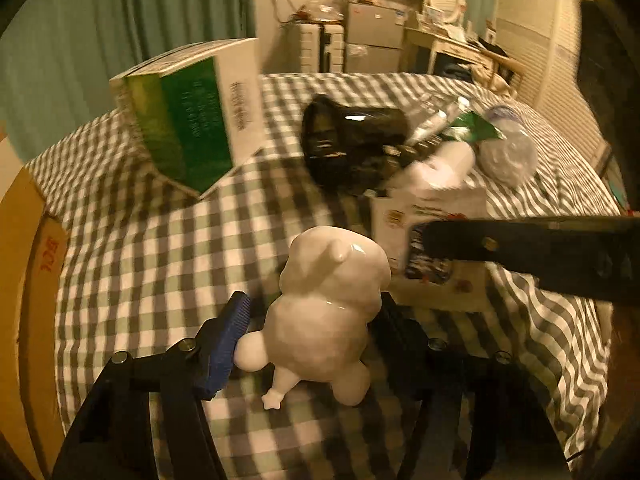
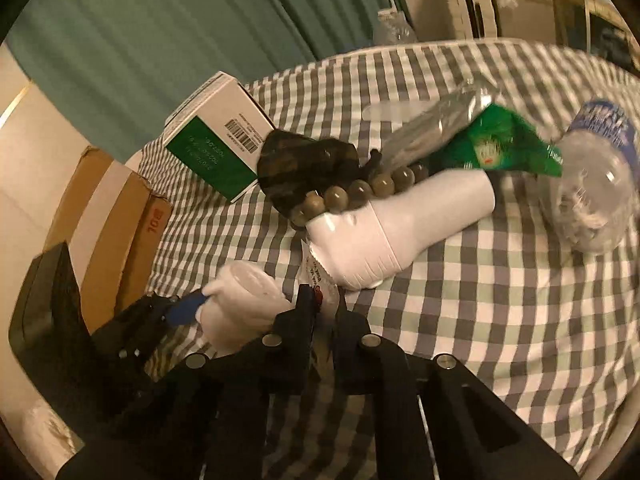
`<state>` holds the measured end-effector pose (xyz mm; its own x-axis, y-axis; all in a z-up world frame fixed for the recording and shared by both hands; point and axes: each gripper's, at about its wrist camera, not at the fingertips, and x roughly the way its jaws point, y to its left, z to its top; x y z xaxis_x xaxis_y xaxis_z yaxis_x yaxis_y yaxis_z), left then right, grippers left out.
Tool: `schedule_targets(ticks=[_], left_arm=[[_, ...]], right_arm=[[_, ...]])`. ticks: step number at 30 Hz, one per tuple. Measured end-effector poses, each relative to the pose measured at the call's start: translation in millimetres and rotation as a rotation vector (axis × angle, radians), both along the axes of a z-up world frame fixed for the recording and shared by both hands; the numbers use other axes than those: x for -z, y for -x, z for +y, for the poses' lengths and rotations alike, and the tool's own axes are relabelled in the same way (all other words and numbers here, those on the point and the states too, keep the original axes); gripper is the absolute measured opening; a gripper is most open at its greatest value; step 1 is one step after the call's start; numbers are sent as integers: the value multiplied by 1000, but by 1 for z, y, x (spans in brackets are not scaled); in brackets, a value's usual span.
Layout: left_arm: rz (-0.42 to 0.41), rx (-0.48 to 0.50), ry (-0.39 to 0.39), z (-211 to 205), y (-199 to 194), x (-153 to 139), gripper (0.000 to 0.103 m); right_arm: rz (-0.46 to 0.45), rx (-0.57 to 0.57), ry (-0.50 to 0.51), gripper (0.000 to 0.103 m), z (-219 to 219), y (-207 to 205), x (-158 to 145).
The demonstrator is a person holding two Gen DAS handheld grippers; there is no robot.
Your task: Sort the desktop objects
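My left gripper is shut on a white glossy figurine and holds it over the checked cloth; the figurine also shows in the right wrist view. My right gripper is shut on the edge of a white printed box, which shows in the left wrist view with the right gripper's black finger across it. A white bottle, a bead bracelet and a black pouch lie on and behind the box.
A green and white box stands at the back left. A green snack packet, a clear wrapper and a clear plastic bottle lie at the right. Cardboard boxes stand off the left edge of the cloth.
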<state>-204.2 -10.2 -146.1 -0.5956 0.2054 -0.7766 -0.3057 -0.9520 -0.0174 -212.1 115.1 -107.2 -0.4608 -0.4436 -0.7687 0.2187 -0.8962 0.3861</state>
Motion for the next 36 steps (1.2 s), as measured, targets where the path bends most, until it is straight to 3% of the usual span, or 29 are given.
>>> schedule_targets(ticks=[4,8,13,16,21,23,25,27,28,29,31,36], left_arm=[[-4,-70,-11,-16,-2,-4,65],[-65,-124,-88,-33,-4,-2,65],[-34,-147,-35,-29,-27,-15,64],[-30,-125,-79,-22,-43,-33,42],[-66,-152,-231,-22,-64,-62,30],[-64,-141,-210,-20,-72,-65,20],[-70,-129,-172,-14,-77,-62,20],[-59,-110,-134,-12,-83,-58,25],[-64,-106,-133,-13,-82,-54,35],[-76,-110,-139,-14,-82,-52,55],[-96,-122,-159,-16,-79,-49,72],[-61,-171,-102,-7,-70,-48,80]], right_arm=[[24,31,-13,5,5,-16,-8],[38,43,-99,5,5,-40,-18],[77,33,-143,4,2,-66,-33],[98,33,-109,4,9,-81,-48],[105,58,-75,4,11,-99,-64],[103,69,-84,4,3,-100,-69],[111,90,-85,4,3,-107,-74],[115,95,-90,4,5,-115,-79],[118,100,-101,4,7,-120,-81],[122,104,-111,4,7,-123,-83],[123,106,-118,4,9,-127,-83],[112,119,-120,4,14,-120,-76]])
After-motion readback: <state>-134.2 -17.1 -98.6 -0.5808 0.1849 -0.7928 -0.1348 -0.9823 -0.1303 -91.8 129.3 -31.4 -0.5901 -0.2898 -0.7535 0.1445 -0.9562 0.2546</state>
